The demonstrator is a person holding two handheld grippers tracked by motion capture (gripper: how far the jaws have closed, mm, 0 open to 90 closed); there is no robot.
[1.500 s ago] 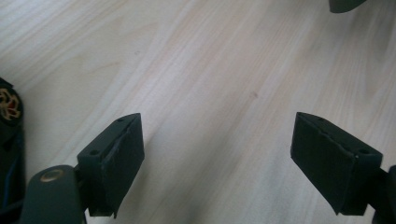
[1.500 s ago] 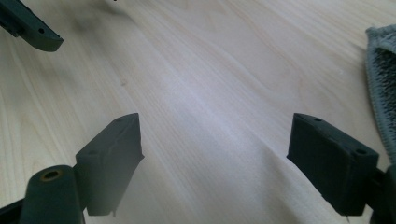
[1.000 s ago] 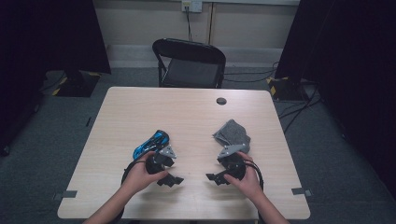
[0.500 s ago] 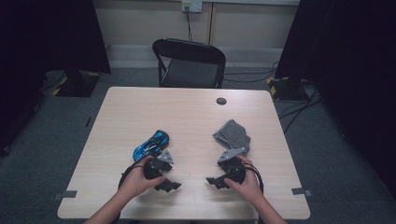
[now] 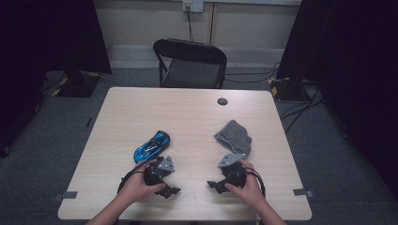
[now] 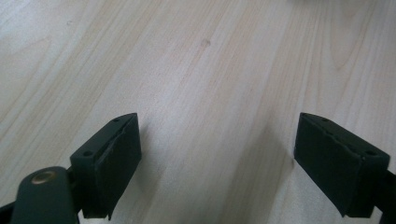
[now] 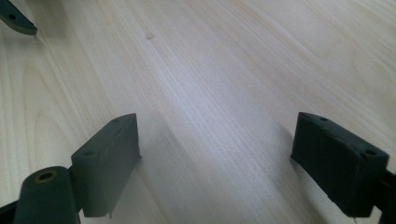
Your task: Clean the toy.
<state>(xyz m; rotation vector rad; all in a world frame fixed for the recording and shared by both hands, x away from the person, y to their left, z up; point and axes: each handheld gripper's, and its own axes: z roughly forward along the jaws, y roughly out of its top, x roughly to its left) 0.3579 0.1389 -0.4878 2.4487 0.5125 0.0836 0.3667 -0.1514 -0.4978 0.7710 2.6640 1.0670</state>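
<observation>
Grippers rest low on the near part of the counter (image 5: 197, 117), one in each hand, tips turned toward each other with bare wood between them. On the left gripper (image 5: 170, 191) the jaws are spread wide and have just been opening, with nothing between them. On the right gripper (image 5: 213, 184) the jaws are also spread and have just been opening, pinching nothing. Just behind the left hand (image 5: 136, 185) lies a blue car (image 5: 152, 146). Just behind the right gripper lies a grey cloth (image 5: 233, 137), crumpled. Farther back, near the far edge, sits a small dark disc (image 5: 222, 101). Behind the counter stands a black chair (image 5: 190, 63).
</observation>
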